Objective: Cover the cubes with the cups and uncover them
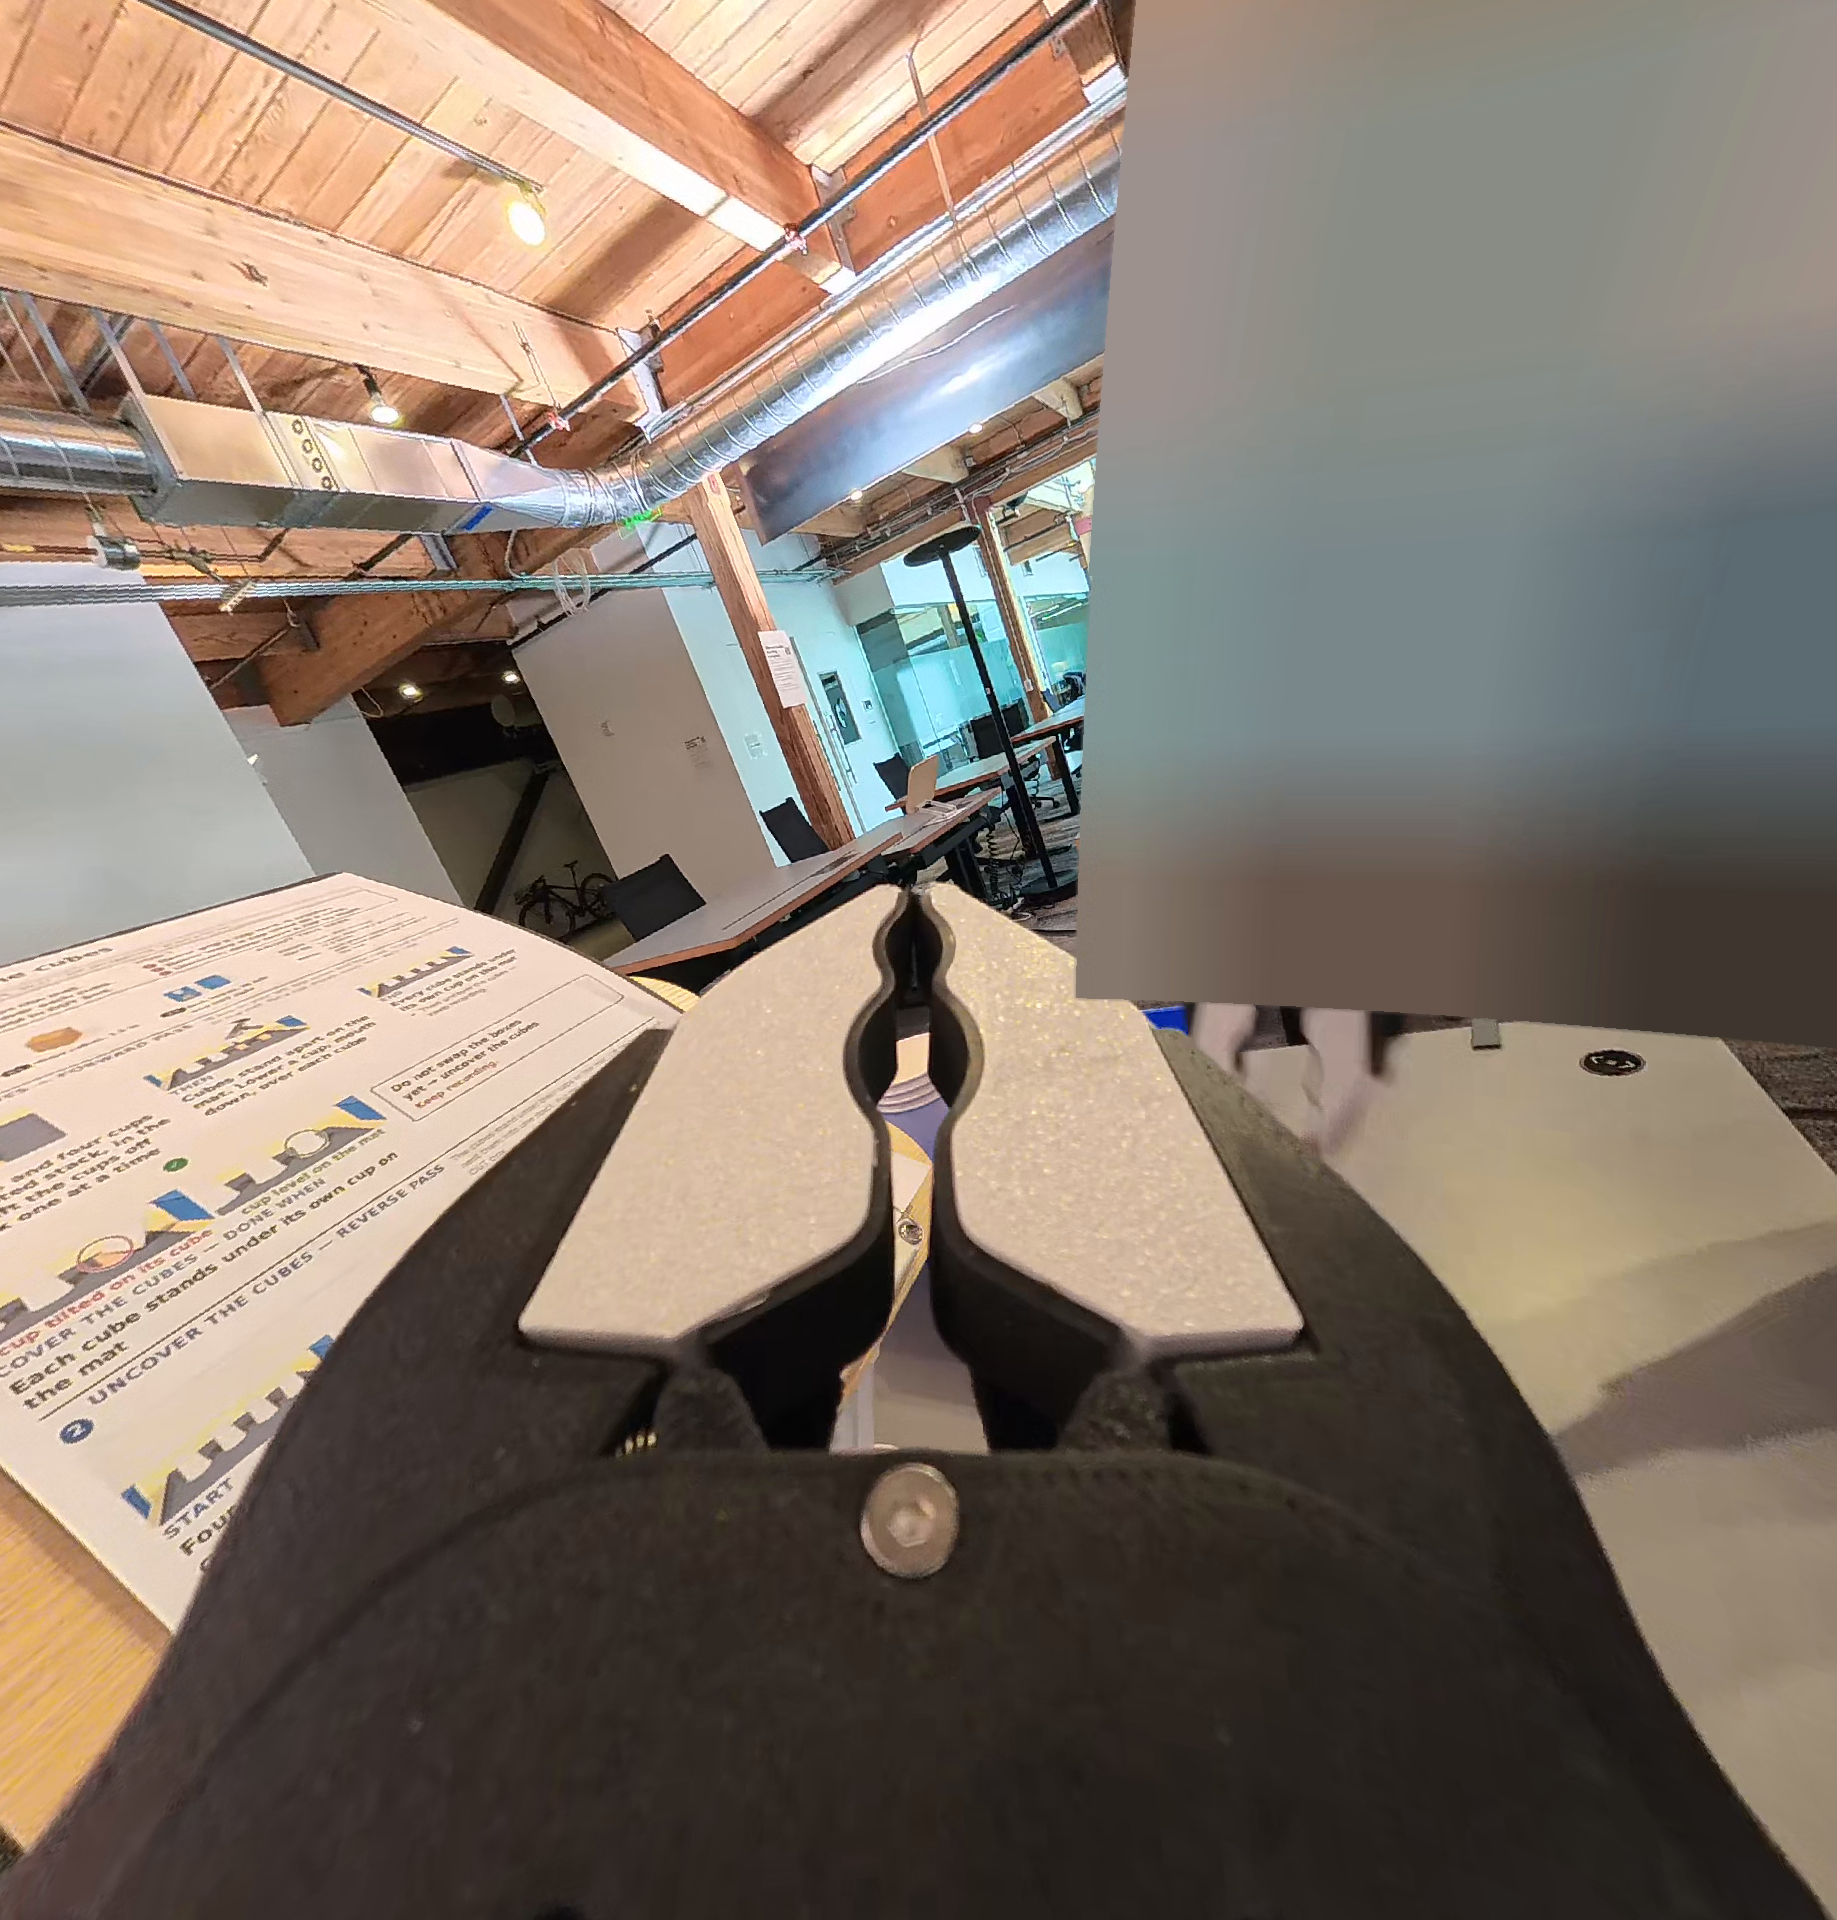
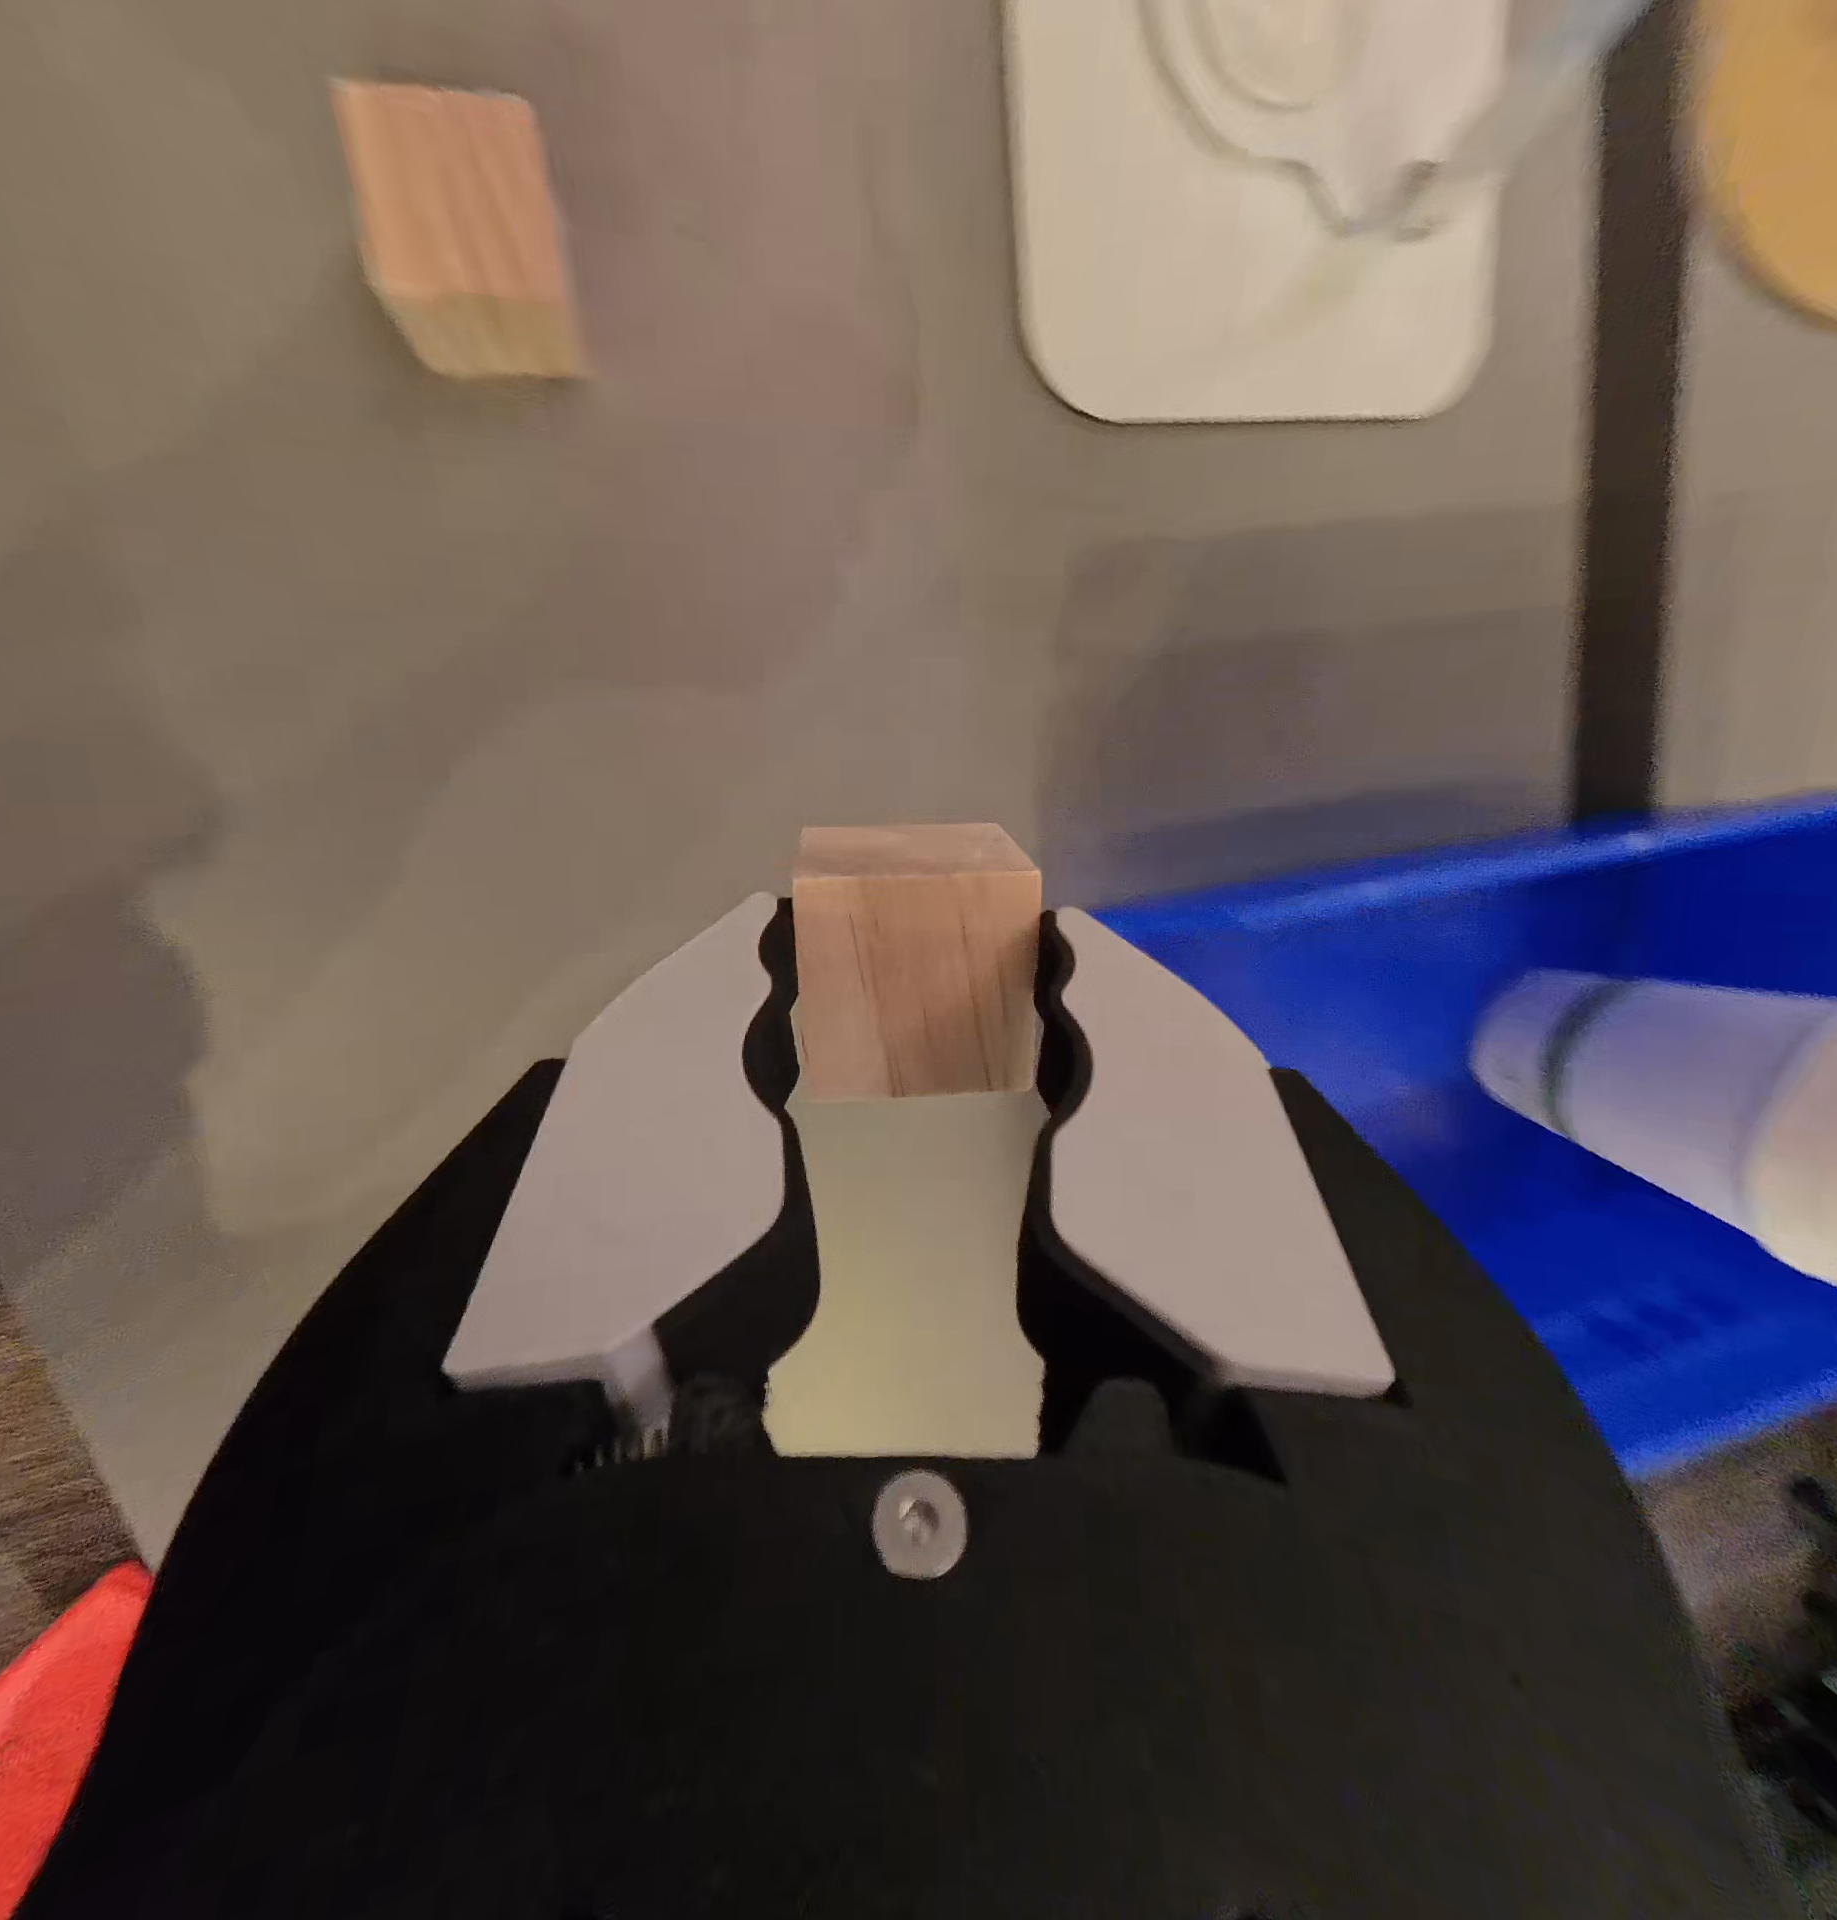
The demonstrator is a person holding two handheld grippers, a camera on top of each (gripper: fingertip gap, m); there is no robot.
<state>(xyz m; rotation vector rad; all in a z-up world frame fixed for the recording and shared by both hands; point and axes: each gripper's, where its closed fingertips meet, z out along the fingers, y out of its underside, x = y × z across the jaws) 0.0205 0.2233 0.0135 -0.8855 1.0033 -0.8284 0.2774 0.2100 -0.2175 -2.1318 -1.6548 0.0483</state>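
Right tongs (image 2: pixel 916 966) clenched on a wooden cube (image 2: pixel 914 982); left tongs (image 1: pixel 915 914) pressed shut on nothing you can see.

Your right pair pinches the cube at its tips above the grey mat (image 2: pixel 685 623). A second cube (image 2: pixel 457 223) lies well ahead to their left (blurred), a blue bin (image 2: pixel 1516 987) just to their right. Your left pair points up across the room, an instruction sheet (image 1: pixel 218 1143) at their left on the desk (image 1: pixel 31 1621).

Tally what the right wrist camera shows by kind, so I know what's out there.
Light wooden cubes: 2, one in the right gripper at, one lying on the grey mat at
Blue plastic bin: 1
White paper cup stack: 1
White tray: 1
Total: 5
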